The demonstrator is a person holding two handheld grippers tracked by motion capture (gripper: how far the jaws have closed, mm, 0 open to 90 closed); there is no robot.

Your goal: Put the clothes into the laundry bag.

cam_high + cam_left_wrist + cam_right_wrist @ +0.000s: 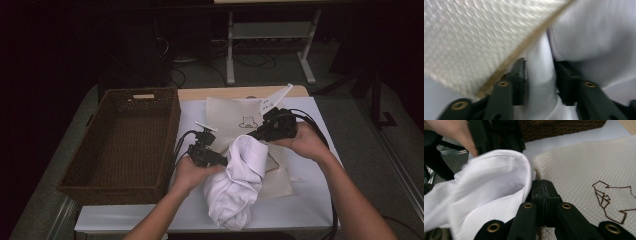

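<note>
A white garment [240, 180] lies bunched on the table, its upper end lifted over a cream mesh bag [235, 115] with a brown stitched drawing. My left gripper [225, 161] is at the garment's left side, shut on a fold of the white garment [594, 37], with the mesh bag [474, 37] and its zipper edge [534, 42] close on the left. My right gripper [252, 135] is at the garment's top. Its jaws are pressed together at the rim of the mesh bag [586, 162], and the white garment [486, 185] billows just beside my right gripper [544, 190].
A dark wicker basket [125, 140] stands on the left of the table, close to my left hand. The white table sheet [300, 200] shows around the bag. A table leg frame [270, 45] stands on the floor beyond the far edge.
</note>
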